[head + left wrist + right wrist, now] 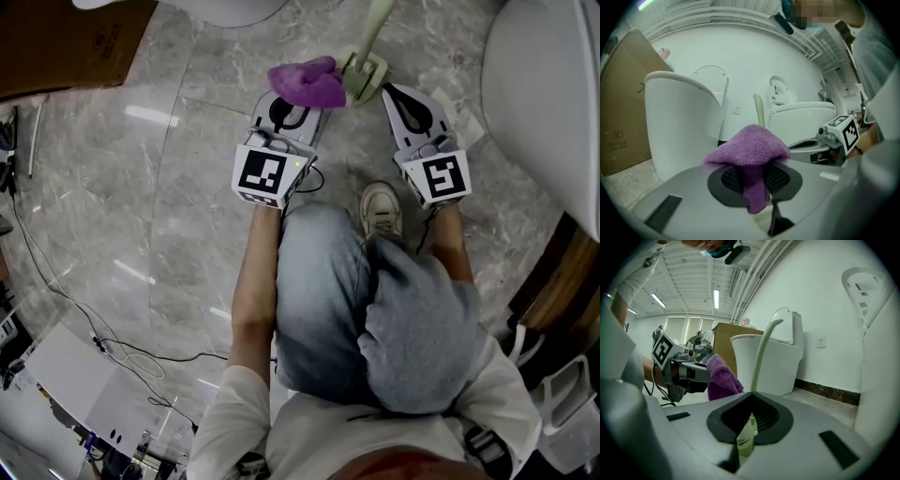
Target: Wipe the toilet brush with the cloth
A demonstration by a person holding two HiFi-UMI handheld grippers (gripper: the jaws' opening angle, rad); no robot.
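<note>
The toilet brush (364, 66), pale green, stands low over the marble floor (187, 187) near the foot of the white toilet (544, 94) on the right. Whether its lower end touches the floor I cannot tell. The right gripper (744, 427) is clamped on the brush's lower part, and the slim curved handle rises well above the jaws. Just beside it hangs the purple cloth (309, 82), a narrow fold of it pinched in the closed left gripper (752, 183) and the rest bunched over the jaw tips. The likeliest trouble is the brush turning in the grip: with a hold this low on a smooth stem, a sideways push from the cloth could make the long handle swing or slide through the pads, perhaps against the toilet. The cloth may also drag out of its thin pinch if it is rubbed hard along the handle. Bunched as it is, it may touch the brush with only a small patch. The person's shoe (382, 208) lies close below, where a dropped brush would land.
</note>
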